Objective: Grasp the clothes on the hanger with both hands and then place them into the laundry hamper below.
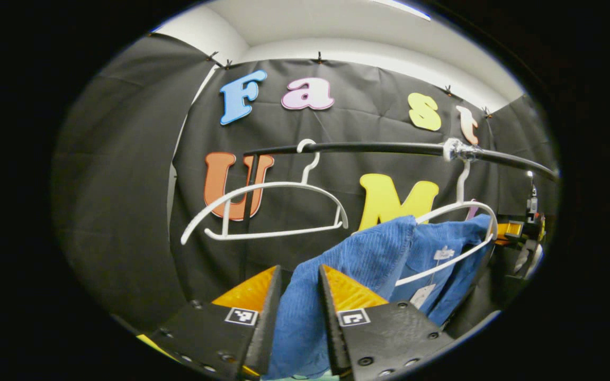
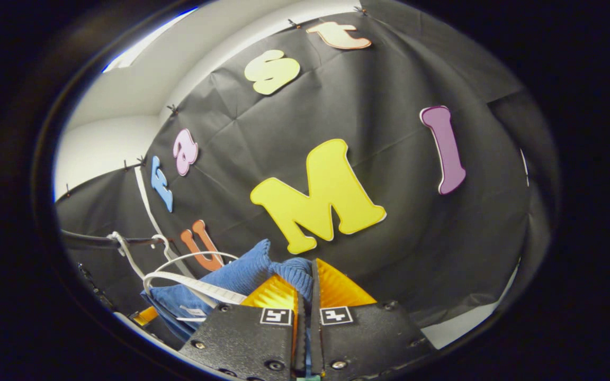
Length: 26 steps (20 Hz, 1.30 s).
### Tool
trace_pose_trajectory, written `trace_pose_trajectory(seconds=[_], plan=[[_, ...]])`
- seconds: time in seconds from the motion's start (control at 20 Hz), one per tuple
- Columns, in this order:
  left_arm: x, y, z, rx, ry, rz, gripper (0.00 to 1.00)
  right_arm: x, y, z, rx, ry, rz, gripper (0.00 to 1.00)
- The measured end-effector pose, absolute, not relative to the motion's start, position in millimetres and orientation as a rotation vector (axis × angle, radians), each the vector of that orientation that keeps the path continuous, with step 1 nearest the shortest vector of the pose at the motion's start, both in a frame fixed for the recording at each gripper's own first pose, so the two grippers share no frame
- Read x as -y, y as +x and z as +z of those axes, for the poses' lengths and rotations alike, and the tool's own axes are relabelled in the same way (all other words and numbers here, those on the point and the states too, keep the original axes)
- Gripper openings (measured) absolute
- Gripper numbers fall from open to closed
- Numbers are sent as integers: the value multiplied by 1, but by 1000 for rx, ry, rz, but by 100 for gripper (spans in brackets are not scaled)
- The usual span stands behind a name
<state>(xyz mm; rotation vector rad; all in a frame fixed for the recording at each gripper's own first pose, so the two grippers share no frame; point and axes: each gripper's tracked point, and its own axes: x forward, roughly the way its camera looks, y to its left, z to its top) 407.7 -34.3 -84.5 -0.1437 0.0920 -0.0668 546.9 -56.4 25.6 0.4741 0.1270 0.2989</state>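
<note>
A blue ribbed garment (image 1: 368, 248) hangs off a tilted white hanger (image 1: 458, 211) on the black rail (image 1: 379, 148). In the left gripper view, one side of the garment runs down between the fingers of my left gripper (image 1: 299, 275), which is shut on the fabric. In the right gripper view, my right gripper (image 2: 307, 270) is shut on a fold of the same blue garment (image 2: 231, 280), with its jaws almost touching. The white hanger (image 2: 188, 283) lies across the cloth to the left of that gripper. The garment's paper tags (image 1: 424, 293) dangle inside it.
An empty white hanger (image 1: 262, 211) hangs on the rail to the left of the garment. Part of the other gripper (image 1: 527, 227) shows at the far right of the left gripper view. The black cloth wall stands close behind the rail (image 2: 88, 241).
</note>
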Motion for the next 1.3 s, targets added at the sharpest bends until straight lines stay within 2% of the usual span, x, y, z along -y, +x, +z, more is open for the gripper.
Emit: trace_pose_trajectory(seconds=[0.1, 0.15, 0.2, 0.25, 0.4, 0.45, 0.5, 0.6, 0.7, 0.75, 0.9, 1.0, 1.15, 1.2, 1.3], plan=[[33, 401, -87, -71, -127, -97, 61, 56, 546, 26, -128, 478, 302, 6], [37, 396, -88, -72, -144, -130, 86, 56, 546, 24, -132, 469, 301, 6], [38, 393, -88, -67, -165, -149, 81, 56, 547, 24, -133, 463, 300, 6], [42, 390, -88, -65, -188, -176, 89, 54, 547, 23, -138, 458, 301, 7], [61, 381, -96, -72, -215, -255, 100, 53, 548, 23, -140, 444, 299, 6], [64, 382, -105, -88, -191, -261, 100, 53, 547, 23, -136, 443, 297, 7], [64, 385, -115, -111, -155, -256, 86, 53, 548, 23, -134, 444, 297, 7], [66, 391, -131, -150, -96, -242, 100, 54, 547, 22, -137, 445, 299, 6], [72, 400, -139, -186, -79, -255, 100, 53, 547, 21, -138, 443, 302, 6], [72, 402, -137, -184, -71, -249, 96, 53, 546, 22, -138, 440, 302, 6], [54, 410, -133, -168, -49, -169, 45, 54, 548, 22, -137, 434, 301, 6], [49, 414, -129, -162, -49, -163, 10, 53, 548, 22, -137, 427, 304, 6], [42, 418, -118, -139, -18, -134, 12, 50, 550, 21, -139, 437, 312, 6], [42, 419, -111, -118, -21, -134, 0, 49, 550, 23, -140, 451, 318, 6], [36, 421, -95, -86, -39, -119, 0, 46, 552, 28, -131, 460, 332, 6]])
